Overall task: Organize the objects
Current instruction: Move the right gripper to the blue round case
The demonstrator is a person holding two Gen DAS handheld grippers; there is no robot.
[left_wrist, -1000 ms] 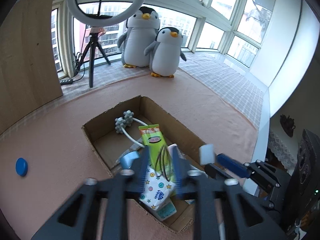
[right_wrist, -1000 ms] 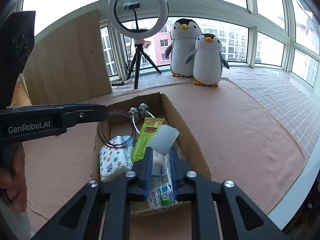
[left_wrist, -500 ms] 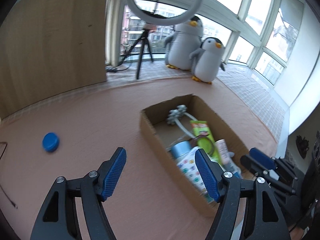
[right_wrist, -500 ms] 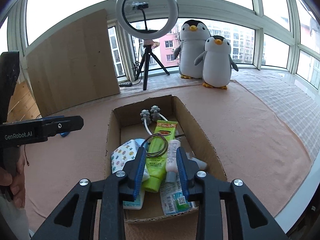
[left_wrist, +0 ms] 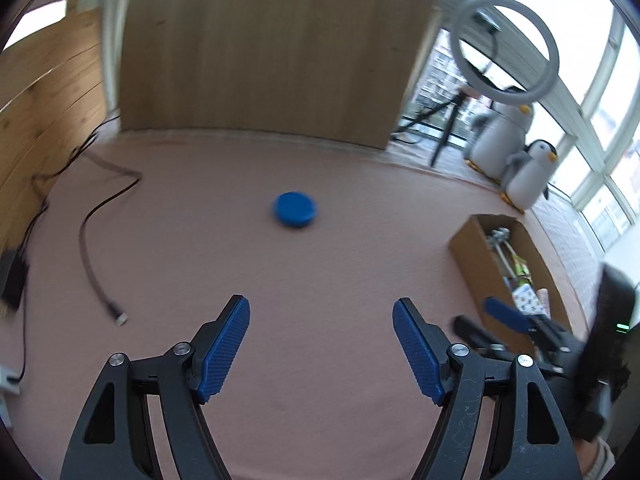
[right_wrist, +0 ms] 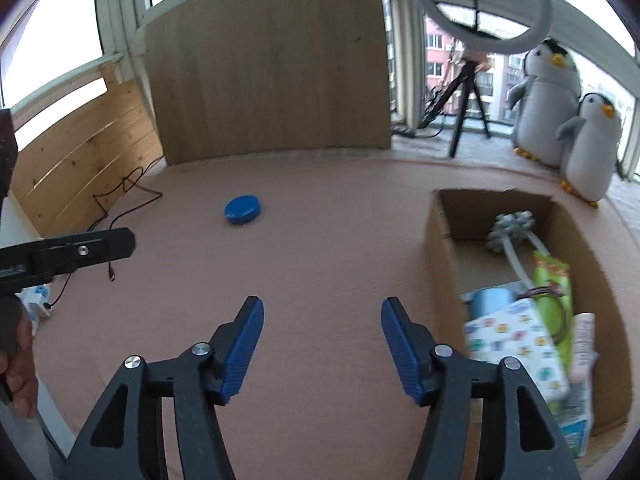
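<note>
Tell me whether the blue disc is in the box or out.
Out. The blue disc lies flat on the pink mat, apart from the box, with neither open gripper touching it.

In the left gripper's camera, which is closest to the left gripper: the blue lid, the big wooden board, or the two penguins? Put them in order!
From the left gripper:
1. Blue lid, on the pink mat straight ahead.
2. Wooden board, standing behind the lid.
3. Penguins, far right by the window.

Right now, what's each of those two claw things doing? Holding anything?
Left gripper: jaws wide open, holding nothing.
Right gripper: jaws wide open, holding nothing.
</note>
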